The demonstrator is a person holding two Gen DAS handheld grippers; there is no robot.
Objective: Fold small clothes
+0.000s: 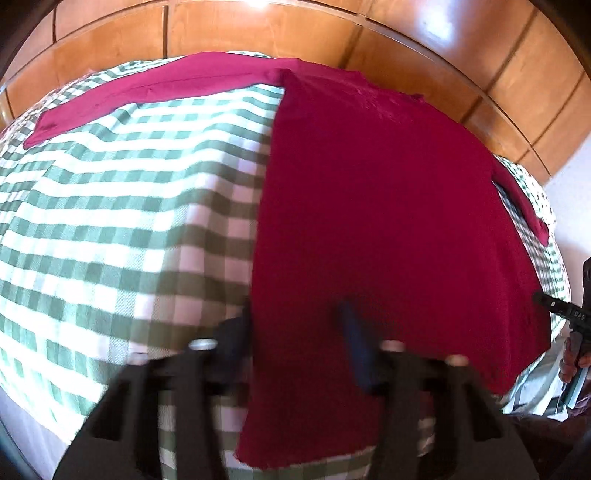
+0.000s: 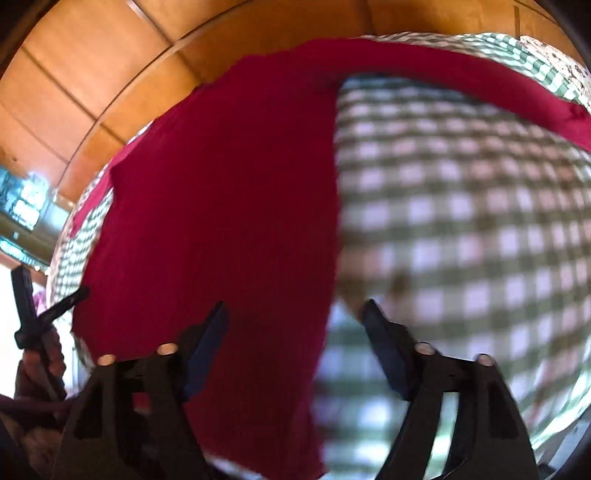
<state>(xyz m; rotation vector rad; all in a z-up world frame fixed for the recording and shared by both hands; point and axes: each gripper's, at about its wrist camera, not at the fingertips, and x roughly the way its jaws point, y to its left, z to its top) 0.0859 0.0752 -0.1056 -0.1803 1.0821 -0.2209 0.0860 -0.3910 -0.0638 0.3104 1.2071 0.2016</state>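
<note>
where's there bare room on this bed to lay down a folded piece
The widest free patch is the checked bedspread, bordered by the red top's body on one side and its outstretched sleeve toward the wooden headboard. On the body's other side only a thin strip of cloth shows. The near hem is crowded by both tools.
</note>
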